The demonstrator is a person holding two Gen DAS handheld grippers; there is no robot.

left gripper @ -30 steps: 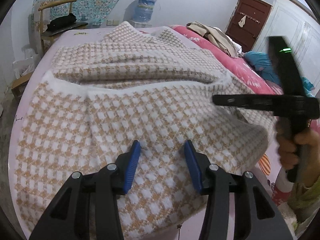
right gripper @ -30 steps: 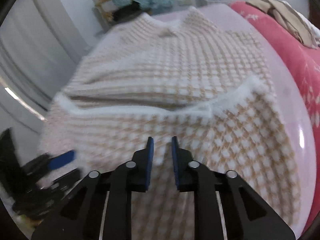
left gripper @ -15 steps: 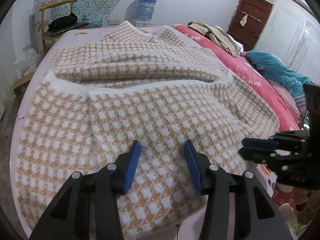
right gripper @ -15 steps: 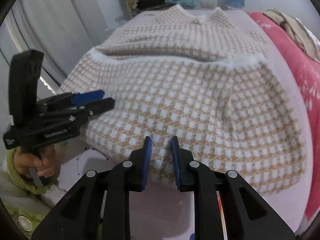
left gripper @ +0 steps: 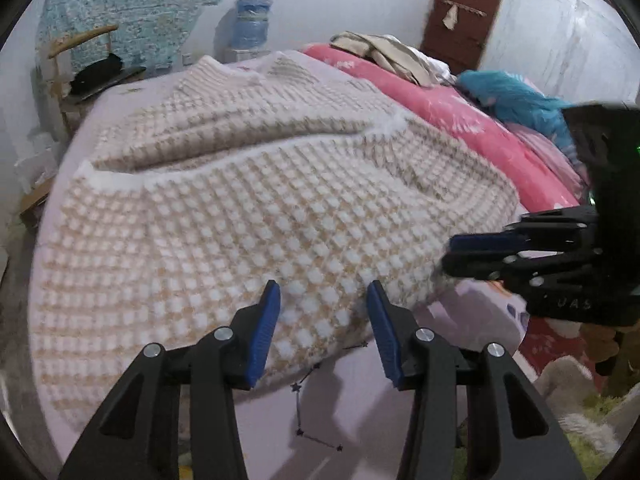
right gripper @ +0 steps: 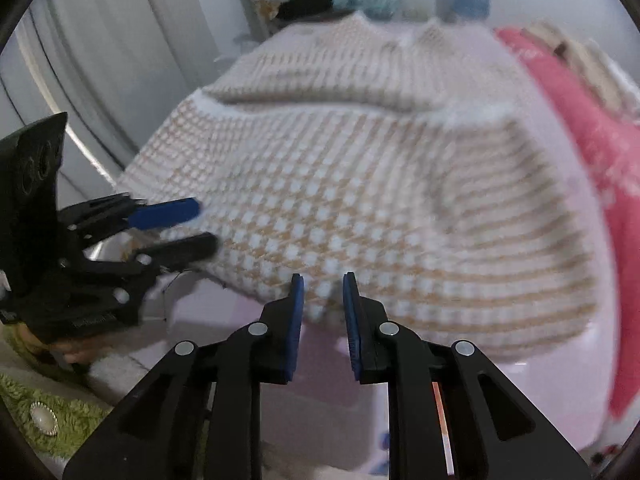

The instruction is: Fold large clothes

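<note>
On a bed (left gripper: 120, 100) covered by a pale lilac sheet, a large tan-and-white checked garment (left gripper: 256, 216) lies spread out, its near half doubled back over the far half so that a fluffy white edge runs across the middle. The left hand-held gripper (left gripper: 323, 300) hangs over the garment's near hem with its blue-padded fingers spread apart and nothing between them. The right hand-held gripper (right gripper: 323, 286) is at the same hem further along, its fingers parted by a narrower gap, also released and holding no cloth; seen from the left wrist it (left gripper: 460, 254) points sideways at the near right corner of the garment, close to the cloth, though whether it touches is unclear. The right wrist view is blurred, yet shows the left hand-held gripper (right gripper: 206, 228) with one blue pad above and a black finger below, at the garment's left corner. A pink quilt (left gripper: 420, 92) runs along the far side of the bed, with beige clothes (left gripper: 384, 50) and a teal bundle (left gripper: 508, 96) heaped upon it. Beyond the bed stand a wooden chair (left gripper: 68, 52) carrying a dark object, a water bottle (left gripper: 250, 24) by the wall and a brown door (left gripper: 464, 12).
</note>
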